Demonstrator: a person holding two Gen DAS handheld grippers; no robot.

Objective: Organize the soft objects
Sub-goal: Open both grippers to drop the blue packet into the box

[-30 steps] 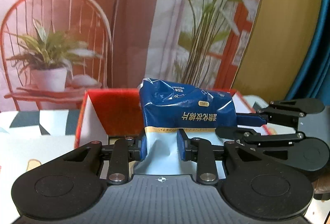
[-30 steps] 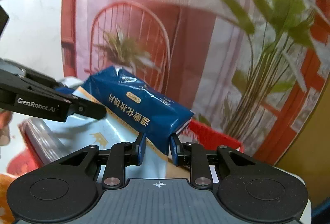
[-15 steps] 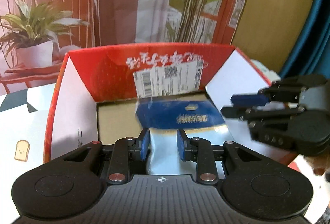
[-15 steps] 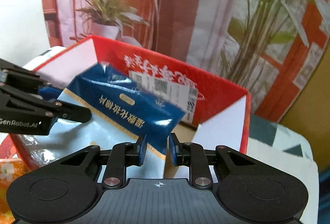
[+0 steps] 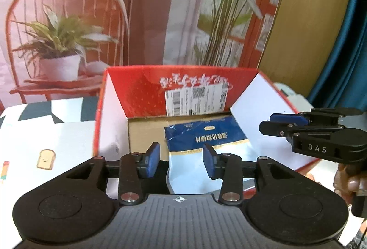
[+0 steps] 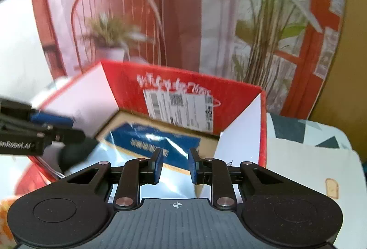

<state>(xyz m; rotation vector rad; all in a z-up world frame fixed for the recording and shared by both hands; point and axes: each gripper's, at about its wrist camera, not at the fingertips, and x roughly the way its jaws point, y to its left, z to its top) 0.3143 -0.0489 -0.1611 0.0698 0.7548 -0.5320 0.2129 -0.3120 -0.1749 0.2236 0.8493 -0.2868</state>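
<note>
A blue and pale-blue soft pack of cotton pads (image 5: 206, 134) lies on the floor of the open red cardboard box (image 5: 142, 93), toward its right side. My left gripper (image 5: 181, 160) hovers over the pack's near end. Its jaws are opening and the pads stand clear of the wrapper. My right gripper (image 6: 176, 165) is above the same pack (image 6: 156, 141), blurred, and its jaws are opening slightly. From the left wrist view, the right gripper (image 5: 273, 123) sits over the box's right wall with nothing between its fingers. The left gripper (image 6: 75, 127) shows at the left edge of the right wrist view.
The red box (image 6: 128, 81) stands on a white tablecloth (image 5: 45, 134) with toast and dark triangle prints. Behind it hangs a printed backdrop of a chair and plants. A blue curtain (image 5: 353, 42) is at the right. A person's hand (image 5: 346, 182) holds the right gripper.
The pack was gripped by both grippers above the box; it came down into the box and now lies there released. The left jaws have spread and both grippers drew back.
</note>
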